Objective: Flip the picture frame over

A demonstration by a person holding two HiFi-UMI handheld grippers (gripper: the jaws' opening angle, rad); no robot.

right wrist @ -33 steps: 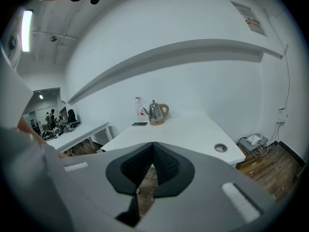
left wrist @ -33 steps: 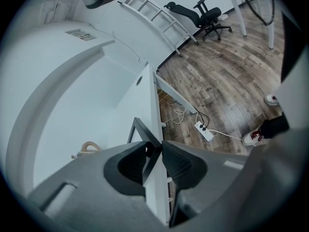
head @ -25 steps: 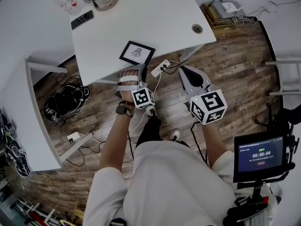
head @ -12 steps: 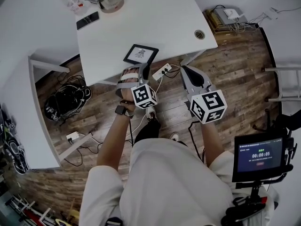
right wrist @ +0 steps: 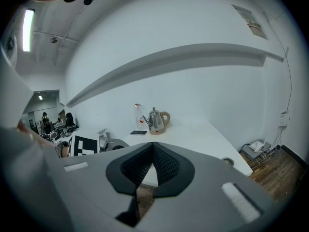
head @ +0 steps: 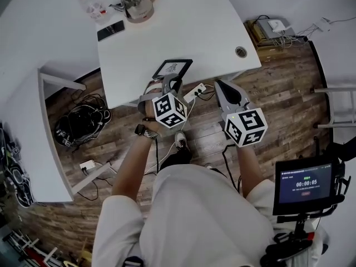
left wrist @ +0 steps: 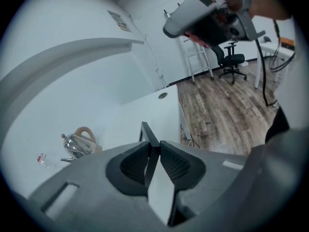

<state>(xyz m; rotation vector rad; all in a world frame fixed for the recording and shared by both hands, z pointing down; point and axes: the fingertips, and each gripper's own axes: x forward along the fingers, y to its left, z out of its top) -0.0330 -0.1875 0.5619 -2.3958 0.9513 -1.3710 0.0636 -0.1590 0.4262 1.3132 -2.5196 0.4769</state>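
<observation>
The black picture frame (head: 173, 68) with a white drawing is raised off the white table (head: 194, 26) at its near edge and tilts up. My left gripper (head: 169, 83) grips the frame's near edge; its jaws are closing, and in the left gripper view the pads press on both sides of the frame (left wrist: 148, 138). My right gripper (head: 220, 84) hovers to the right of the frame, just off the table's near edge. Its jaws are shut with nothing between them (right wrist: 152, 150).
A steel kettle (head: 138, 1), a phone (head: 111, 30) and a plastic bottle (head: 89, 1) stand at the table's far side. A cable hole (head: 241, 52) is near the right corner. A power strip (head: 193, 92) and cables lie on the wooden floor below.
My left gripper has risen with the frame's near edge, so the frame went from lying flat to tilting up. The right gripper stayed beside it.
</observation>
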